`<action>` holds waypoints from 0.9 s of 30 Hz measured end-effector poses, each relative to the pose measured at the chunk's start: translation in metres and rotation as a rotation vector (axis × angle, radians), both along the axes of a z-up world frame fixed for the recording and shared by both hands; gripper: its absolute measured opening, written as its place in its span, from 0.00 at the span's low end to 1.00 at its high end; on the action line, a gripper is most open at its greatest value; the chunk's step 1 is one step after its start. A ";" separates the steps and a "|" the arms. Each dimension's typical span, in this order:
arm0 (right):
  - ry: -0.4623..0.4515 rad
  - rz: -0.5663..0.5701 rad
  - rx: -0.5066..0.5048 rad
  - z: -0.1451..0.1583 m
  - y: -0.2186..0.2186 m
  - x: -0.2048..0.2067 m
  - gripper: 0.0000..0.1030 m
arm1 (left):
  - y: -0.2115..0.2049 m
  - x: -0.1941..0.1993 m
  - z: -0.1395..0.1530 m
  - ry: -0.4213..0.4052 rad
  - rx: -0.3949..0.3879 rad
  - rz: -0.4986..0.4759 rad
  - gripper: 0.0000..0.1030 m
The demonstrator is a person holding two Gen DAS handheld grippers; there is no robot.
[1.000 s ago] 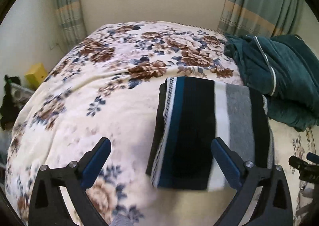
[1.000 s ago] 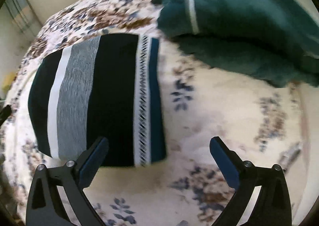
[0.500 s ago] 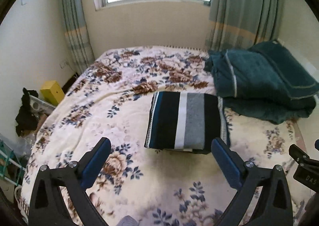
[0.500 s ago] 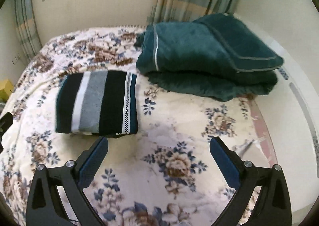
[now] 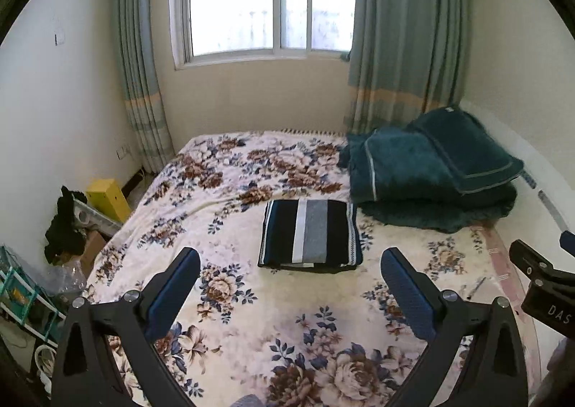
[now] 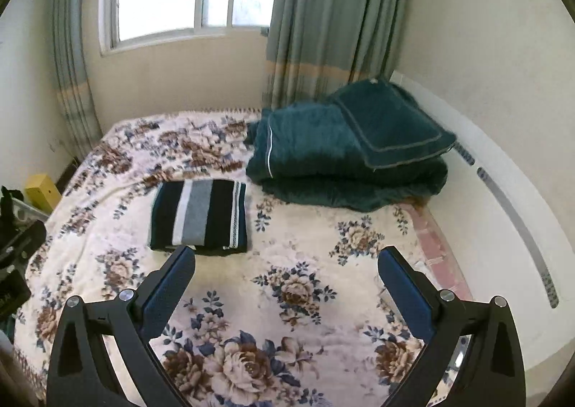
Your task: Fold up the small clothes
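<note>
A folded striped garment (image 5: 311, 235) in black, teal, white and grey lies flat in a neat rectangle on the floral bedspread (image 5: 251, 302). In the right wrist view the same garment (image 6: 200, 214) lies left of centre. My left gripper (image 5: 289, 277) hangs open above the bed, well back from the garment, nothing between its fingers. My right gripper (image 6: 285, 277) is also open and empty, held high over the bed to the garment's right. The right gripper's black body (image 5: 542, 284) shows at the right edge of the left wrist view.
A stack of dark green folded blankets (image 5: 431, 180) sits at the bed's back right, against the wall. A window with grey-green curtains (image 5: 402, 33) is behind the bed. A yellow box (image 5: 107, 198) and clutter stand on the floor at the bed's left side.
Both grippers have pulled up and back from the folded garment, which now looks small and far off. Both stayed open; the garment has not moved.
</note>
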State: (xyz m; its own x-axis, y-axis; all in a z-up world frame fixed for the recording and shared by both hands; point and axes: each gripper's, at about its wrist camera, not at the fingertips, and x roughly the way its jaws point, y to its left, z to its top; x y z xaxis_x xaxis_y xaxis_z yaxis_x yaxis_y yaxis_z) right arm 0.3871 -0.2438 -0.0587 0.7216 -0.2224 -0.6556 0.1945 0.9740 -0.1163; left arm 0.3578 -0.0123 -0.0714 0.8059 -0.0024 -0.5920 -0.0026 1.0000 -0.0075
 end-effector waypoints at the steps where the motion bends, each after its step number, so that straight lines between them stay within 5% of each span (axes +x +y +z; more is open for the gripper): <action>1: -0.010 0.006 0.002 0.007 0.001 -0.008 1.00 | 0.000 -0.008 0.005 -0.007 -0.004 0.002 1.00; 12: -0.071 0.079 0.028 0.072 0.012 -0.096 1.00 | -0.004 -0.071 0.045 -0.018 -0.023 0.004 1.00; 27: -0.057 0.136 0.056 0.102 0.007 -0.108 1.00 | -0.004 -0.097 0.067 -0.020 -0.024 0.048 1.00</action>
State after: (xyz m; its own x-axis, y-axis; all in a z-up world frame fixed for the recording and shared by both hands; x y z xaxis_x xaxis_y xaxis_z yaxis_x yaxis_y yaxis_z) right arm 0.2791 -0.2366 0.0428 0.7788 -0.0847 -0.6216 0.0651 0.9964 -0.0541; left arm 0.2609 -0.0166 -0.0042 0.8173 0.0221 -0.5757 -0.0498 0.9982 -0.0324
